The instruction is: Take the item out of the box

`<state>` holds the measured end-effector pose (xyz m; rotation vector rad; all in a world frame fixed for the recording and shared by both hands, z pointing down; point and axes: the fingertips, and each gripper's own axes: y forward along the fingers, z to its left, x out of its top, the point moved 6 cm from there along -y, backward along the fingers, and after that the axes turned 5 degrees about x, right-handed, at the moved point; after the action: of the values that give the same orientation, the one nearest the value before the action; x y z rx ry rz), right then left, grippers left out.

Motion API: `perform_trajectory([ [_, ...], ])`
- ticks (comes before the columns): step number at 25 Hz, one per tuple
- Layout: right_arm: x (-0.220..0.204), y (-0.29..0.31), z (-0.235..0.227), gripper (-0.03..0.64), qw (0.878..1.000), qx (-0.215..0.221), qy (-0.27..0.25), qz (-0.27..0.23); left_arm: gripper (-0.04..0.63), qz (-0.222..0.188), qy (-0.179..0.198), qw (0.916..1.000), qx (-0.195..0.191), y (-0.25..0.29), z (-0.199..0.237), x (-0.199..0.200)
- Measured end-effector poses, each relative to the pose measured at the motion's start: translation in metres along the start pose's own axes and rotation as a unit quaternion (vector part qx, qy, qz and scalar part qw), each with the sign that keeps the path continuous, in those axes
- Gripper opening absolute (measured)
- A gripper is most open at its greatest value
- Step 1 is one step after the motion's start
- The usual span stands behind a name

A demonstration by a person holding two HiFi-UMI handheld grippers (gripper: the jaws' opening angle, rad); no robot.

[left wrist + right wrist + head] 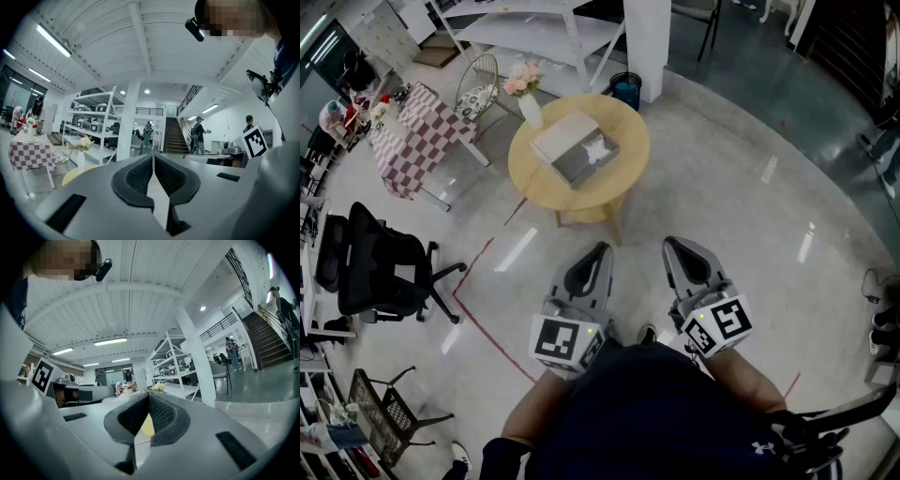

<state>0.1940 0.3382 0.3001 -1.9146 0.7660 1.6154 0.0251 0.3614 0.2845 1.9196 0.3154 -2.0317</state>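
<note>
On a round yellow table (pixel 619 183), well ahead of me, lies a flat box (pixel 575 148) with a tan lid and something pale inside. Both grippers are held close to the person's body, far short of the table and pointing toward it. The left gripper (pixel 602 247) has its jaws pressed together on nothing, which the left gripper view confirms for the left gripper (pixel 153 155). The right gripper (pixel 673 244) is likewise shut and empty, its tips meeting in the right gripper view at the right gripper (pixel 148 395). A vase of pink flowers (pixel 525 89) stands at the table's far left edge.
A checkered table (pixel 417 131) and a black office chair (pixel 375 267) stand to the left. Behind the round table are a wire chair (pixel 476 84), white shelving (pixel 544 28), a white pillar (pixel 647 47) and a blue bin (pixel 626 89). Red tape (pixel 487 328) crosses the floor.
</note>
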Motion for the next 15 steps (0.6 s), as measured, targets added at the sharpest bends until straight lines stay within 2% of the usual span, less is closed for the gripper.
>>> perform_trajectory([
  [8,-0.003,0.014,0.014,0.011,1.0,-0.008,0.003,0.001,0.029,-0.001,-0.002,1.0,-0.002,-0.01,0.022,-0.001],
  [15,-0.009,0.048,0.016,0.011,0.999,-0.025,0.025,-0.004,0.029,0.002,-0.012,0.9999,-0.012,-0.003,0.062,-0.007],
])
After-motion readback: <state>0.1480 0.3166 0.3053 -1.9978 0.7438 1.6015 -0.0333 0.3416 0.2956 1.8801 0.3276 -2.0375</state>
